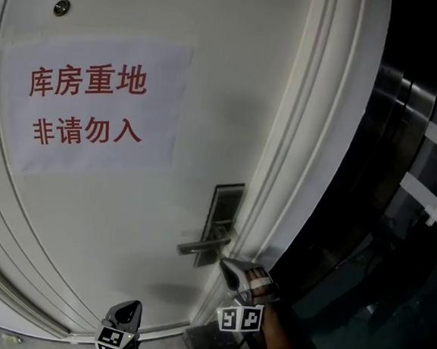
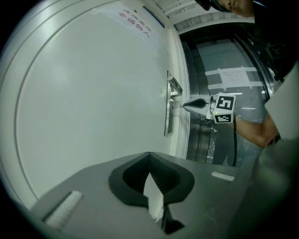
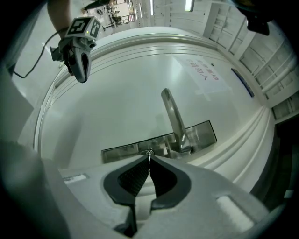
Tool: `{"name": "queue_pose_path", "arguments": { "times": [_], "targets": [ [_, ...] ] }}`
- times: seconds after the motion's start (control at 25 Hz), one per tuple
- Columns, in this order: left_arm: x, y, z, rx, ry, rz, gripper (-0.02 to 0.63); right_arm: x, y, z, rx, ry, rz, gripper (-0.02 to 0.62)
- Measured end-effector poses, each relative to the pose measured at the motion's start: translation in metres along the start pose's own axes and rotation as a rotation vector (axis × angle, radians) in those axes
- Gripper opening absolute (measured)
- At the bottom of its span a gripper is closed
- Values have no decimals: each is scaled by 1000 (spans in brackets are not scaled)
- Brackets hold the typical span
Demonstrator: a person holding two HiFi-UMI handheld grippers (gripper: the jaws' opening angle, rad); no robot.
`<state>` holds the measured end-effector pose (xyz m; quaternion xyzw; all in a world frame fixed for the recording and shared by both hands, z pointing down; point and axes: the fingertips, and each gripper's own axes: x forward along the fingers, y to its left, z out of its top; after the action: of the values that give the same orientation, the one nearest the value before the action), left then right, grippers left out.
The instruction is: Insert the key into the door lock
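Here, hold the right gripper [image 3: 149,163], pinched on the key [image 3: 149,155], level and square to the lock plate [image 3: 122,151] at frame centre, and push straight.

Paper sign [image 1: 91,106]: white sheet, two rows of red Chinese characters, flat on the upper left of the door [image 1: 212,78].
Round metal fitting [image 1: 61,7]: small, just above the sign's top edge.
Frame moulding [image 1: 313,140]: white, ribbed, along the door's right edge.
Dark metal panels [image 1: 400,102]: right of the moulding.
Taped notice [image 2: 232,76]: pale sheet on those panels.
Floor [image 1: 6,338]: pale strip below the door's bottom edge.
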<state>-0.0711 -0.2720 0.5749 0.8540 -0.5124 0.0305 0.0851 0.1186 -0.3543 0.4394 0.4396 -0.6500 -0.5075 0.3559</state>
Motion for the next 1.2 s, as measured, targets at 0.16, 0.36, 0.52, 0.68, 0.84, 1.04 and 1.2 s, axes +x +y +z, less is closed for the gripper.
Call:
{"name": "queue_pose_path", "arguments": {
  "times": [0.16,0.36,0.52,0.68,0.84,1.04,1.2],
  "targets": [
    [0,-1,1,-5,-3,-4,2,0,0,1,-45,8,1,12],
    [-1,0,0,-8,-2,-8,2,1,0,4,-65,9,15,12],
    [-2,-1,0,-11,-5,-12,2,2,0,5,-123,20,20,12],
    [-2,-2,1,-12,-9,-17,2,2,1,6,-180,33,18,12],
    [-2,-2,1,-10,-12,-20,2,2,2,6,-207,44,19,12],
    [-2,-3,0,-15,-11,-23,2,2,2,5,-238,54,15,12],
    [-2,-3,-2,-15,-9,-25,2,2,3,5,-234,58,16,12]
  ]
}}
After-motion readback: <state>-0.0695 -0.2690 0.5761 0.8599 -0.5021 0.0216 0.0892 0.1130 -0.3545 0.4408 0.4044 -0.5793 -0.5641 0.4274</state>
